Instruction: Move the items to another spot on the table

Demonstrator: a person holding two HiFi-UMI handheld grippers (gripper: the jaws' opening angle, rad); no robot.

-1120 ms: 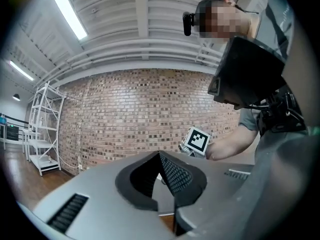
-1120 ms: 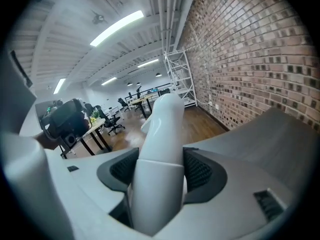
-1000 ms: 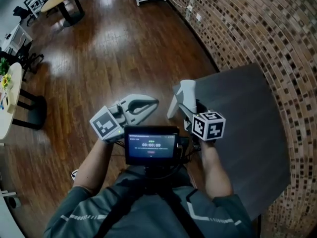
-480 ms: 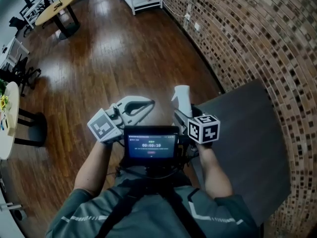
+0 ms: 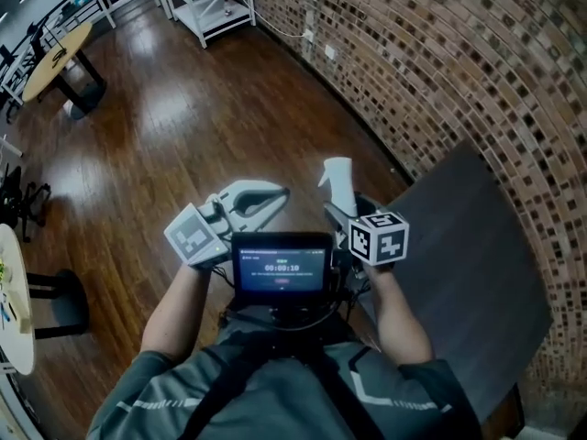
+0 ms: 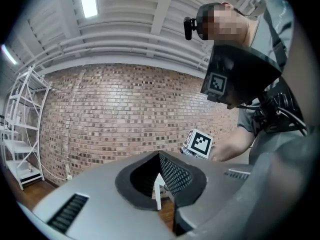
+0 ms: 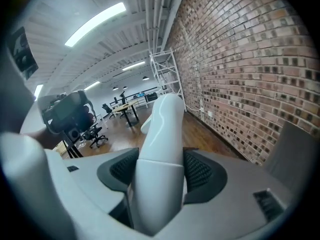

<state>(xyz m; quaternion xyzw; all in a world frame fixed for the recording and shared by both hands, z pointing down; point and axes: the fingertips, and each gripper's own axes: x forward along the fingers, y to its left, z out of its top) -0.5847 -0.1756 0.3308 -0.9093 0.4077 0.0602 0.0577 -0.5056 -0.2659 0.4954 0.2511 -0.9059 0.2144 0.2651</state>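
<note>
Since the right hand-held gripper point(image 5: 343, 205) is clamped on the white spray bottle point(image 5: 337, 180), carrying it upright in the air just off the near-left edge of the dark counter point(image 5: 459, 236), the job now looks like a carry and set-down. The counter top lies at about 3 o'clock from the bottle in the head view, and what shows of it is bare, so the sensible move is a level swing that way, then a straight descent. The grip sits on the narrow neck below the spray head, so the bottle could pivot if jolted. Keep it vertical, lower until the base rests flat, and only then let the jaws part. Land well inside the edge, not on it.

The left hand-held gripper point(image 5: 273, 194) hangs at 9 o'clock from the bottle, over the wooden floor point(image 5: 183, 145), with its jaws drawn together on nothing. It should keep out of the path.

From the head view come the layout, the counter's outline and the chest-mounted screen point(image 5: 280, 269), but not the contact itself. The right gripper view gives that: both dark pads press against the bottle's neck, the head rising past them toward 12 o'clock. The left gripper view shows only a thin slit between its pads, plus the other gripper's marker cube point(image 6: 199, 143) at 1 o'clock against the brick wall point(image 6: 125, 114). The bottle's base appears in no view.
</note>
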